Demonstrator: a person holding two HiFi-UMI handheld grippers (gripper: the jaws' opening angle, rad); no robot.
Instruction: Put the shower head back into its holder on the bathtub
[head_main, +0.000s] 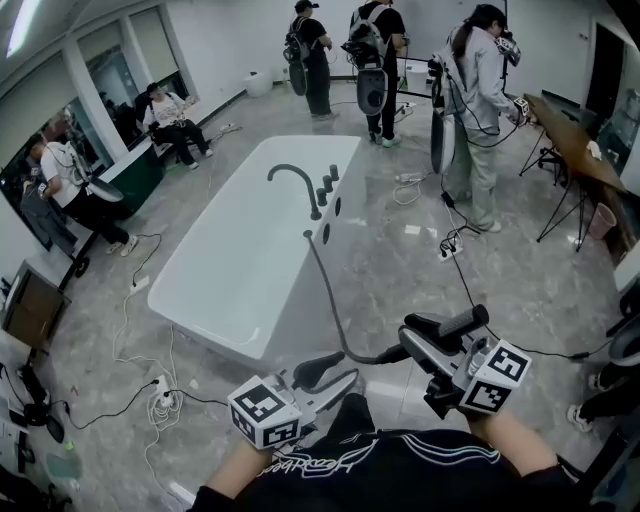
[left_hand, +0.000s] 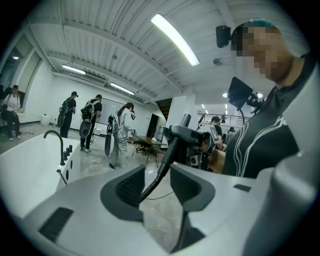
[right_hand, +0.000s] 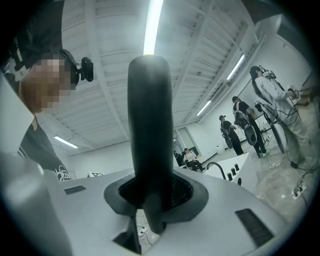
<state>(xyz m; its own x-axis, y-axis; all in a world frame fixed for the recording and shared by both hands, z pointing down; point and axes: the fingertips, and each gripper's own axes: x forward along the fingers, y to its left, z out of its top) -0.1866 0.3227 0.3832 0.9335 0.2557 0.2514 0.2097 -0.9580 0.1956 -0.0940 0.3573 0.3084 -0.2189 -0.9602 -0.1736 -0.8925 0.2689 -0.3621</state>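
Note:
The black shower head (head_main: 462, 321) is clamped in my right gripper (head_main: 425, 340), low on the right of the head view. In the right gripper view its handle (right_hand: 149, 125) stands upright between the pads of that gripper (right_hand: 152, 192). Its dark hose (head_main: 322, 290) runs from the rim of the white bathtub (head_main: 230, 250) down to the head. A black faucet (head_main: 295, 180) and knobs (head_main: 328, 185) sit on that rim. My left gripper (head_main: 335, 375) is open beside the hose. In the left gripper view the hose (left_hand: 161, 167) passes loosely between the jaws of that gripper (left_hand: 152, 182).
Several people stand beyond the tub (head_main: 380, 60) and others sit at the left wall (head_main: 170, 120). Cables and a power strip (head_main: 160, 395) lie on the floor left of me. A cord (head_main: 465, 280) crosses the floor on the right, near a table (head_main: 570, 140) on thin legs.

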